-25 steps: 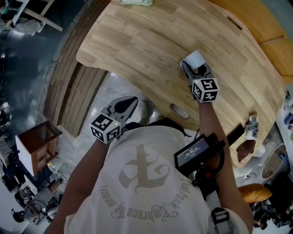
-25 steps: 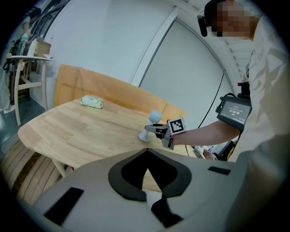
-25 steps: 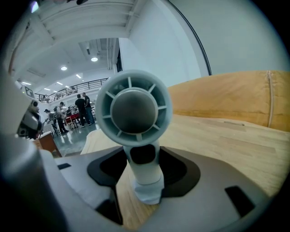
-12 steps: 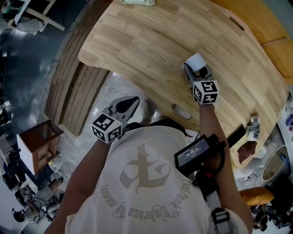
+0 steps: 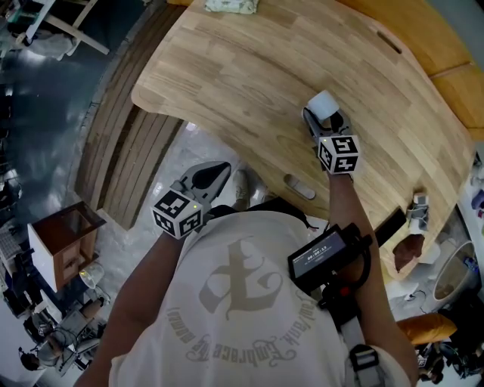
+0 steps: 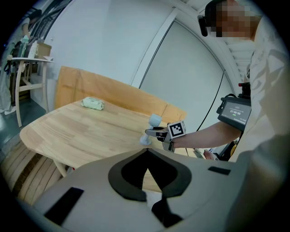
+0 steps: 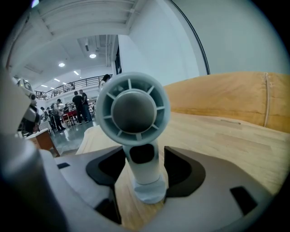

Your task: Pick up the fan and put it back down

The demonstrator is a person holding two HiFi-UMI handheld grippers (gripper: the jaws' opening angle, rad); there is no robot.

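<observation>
A small pale blue-grey hand fan [image 5: 324,102] stands upright on the wooden table [image 5: 242,68], its round head towards the far side. My right gripper [image 5: 321,121] reaches over the table with the fan's stem [image 7: 142,163] between its jaws. The jaws are opening, a thin gap shows beside the stem, and the fan's base rests on the wood. From the left gripper view the fan [image 6: 154,120] and right gripper [image 6: 156,132] show side-on. My left gripper [image 5: 219,168] hangs off the table's near edge above the floor, its tips [image 6: 146,150] together and empty.
A folded green cloth [image 5: 231,4] lies at the table's far end. A black flat object [image 5: 389,223] and a small white item [image 5: 416,209] sit near the right edge, and a slot [image 5: 300,185] is cut in the tabletop. Wooden slats [image 5: 128,151] lie under the left end.
Both grippers and the fan stay where they were; only the head view has shifted a little.
</observation>
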